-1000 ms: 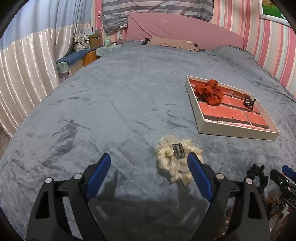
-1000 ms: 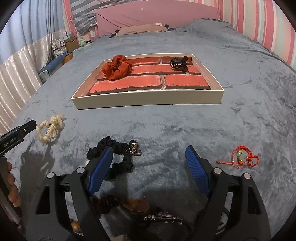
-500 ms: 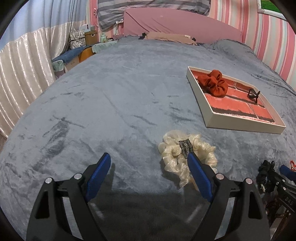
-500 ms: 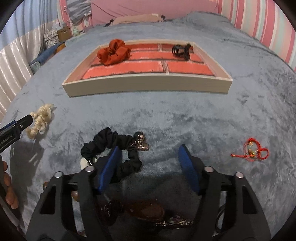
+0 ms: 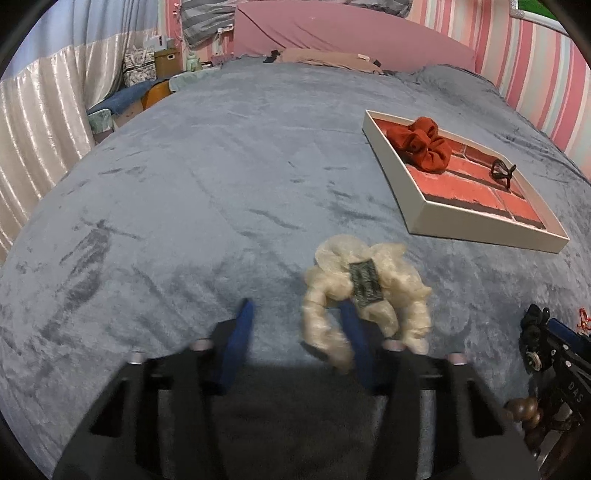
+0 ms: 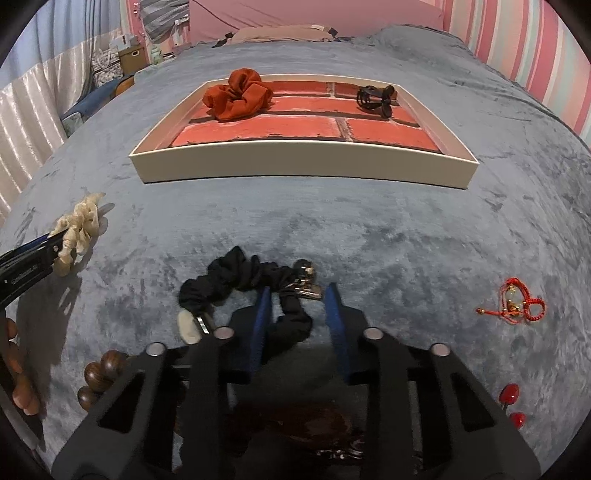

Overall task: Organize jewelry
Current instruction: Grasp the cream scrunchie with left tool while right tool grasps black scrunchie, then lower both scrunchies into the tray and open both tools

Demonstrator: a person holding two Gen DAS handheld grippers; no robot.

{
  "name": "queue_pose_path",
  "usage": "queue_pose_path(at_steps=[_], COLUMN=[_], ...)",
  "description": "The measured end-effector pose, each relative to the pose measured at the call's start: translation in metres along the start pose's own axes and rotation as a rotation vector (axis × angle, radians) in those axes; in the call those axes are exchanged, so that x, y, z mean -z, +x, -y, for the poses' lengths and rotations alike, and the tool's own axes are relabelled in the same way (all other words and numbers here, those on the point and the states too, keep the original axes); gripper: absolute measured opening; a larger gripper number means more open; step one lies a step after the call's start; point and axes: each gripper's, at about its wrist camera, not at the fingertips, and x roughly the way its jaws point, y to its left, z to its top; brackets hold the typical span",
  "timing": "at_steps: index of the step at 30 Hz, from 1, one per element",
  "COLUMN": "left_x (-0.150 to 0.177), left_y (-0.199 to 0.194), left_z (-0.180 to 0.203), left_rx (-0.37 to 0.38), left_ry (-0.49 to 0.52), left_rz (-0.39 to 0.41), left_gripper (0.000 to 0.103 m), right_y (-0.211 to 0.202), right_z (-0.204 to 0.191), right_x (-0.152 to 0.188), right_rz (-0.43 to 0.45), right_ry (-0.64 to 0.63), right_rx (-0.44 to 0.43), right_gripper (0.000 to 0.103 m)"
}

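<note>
- The left gripper is partly closed, its right finger threaded into the loop of the cream scrunchie; nothing is pinched between the fingers.
- The right gripper is half open around one side of the black scrunchie on the grey blanket, not visibly squeezing it.
- The white tray holds a rust scrunchie and a black claw clip.
- A red cord bracelet lies well to the right.

Setting: home bedroom | Evidence: bed under grey plush blanket; pink headboard; striped pink wall; satin curtain; storage boxes beside the bed
</note>
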Motion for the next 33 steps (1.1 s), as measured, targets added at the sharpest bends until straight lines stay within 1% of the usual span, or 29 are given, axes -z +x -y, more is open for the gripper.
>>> queue_pose_path(at_steps=[1,3,5,9,14,18,22,28,33], left_x=[0.000,0.000,0.000,0.000,-0.001,-0.003,-0.008,-0.022,-0.038], left_y=[0.001,0.001,0.002,0.000,-0.008,-0.022,-0.035,-0.048,-0.047], left_z=[0.001,0.001,0.001,0.003,0.009,0.016,0.029,0.055,0.076], left_rx=[-0.001,-0.003,-0.003,-0.012,-0.026,-0.016,-0.001,0.024,0.038], left_ry=[0.002,0.005,0.004,0.010,0.025,0.036,0.053,0.067,0.069], left_rz=[0.000,0.002,0.003,0.011,0.038,0.065,0.089,0.113,0.120], left_gripper=[0.035,0.025,0.018,0.010,0.010,0.010,0.010,0.010,0.010], right_y=[0.000,-0.001,-0.002,-0.004,-0.009,-0.014,-0.024,-0.034,-0.039], right_z=[0.000,0.001,0.003,0.004,0.010,0.016,0.024,0.040,0.059], right_x=[0.000,0.000,0.001,0.001,0.002,0.003,0.001,-0.014,-0.035], right_rz=[0.001,0.006,0.014,0.018,0.024,0.019,0.038,0.079,0.125], right_ry=[0.000,0.006,0.014,0.019,0.036,0.047,0.059,0.056,0.067], right_rx=[-0.002,-0.014,-0.020,-0.030,-0.051,-0.074,-0.089,-0.084,-0.079], right_gripper=[0.024,0.019,0.014,0.011,0.010,0.010,0.010,0.010,0.010])
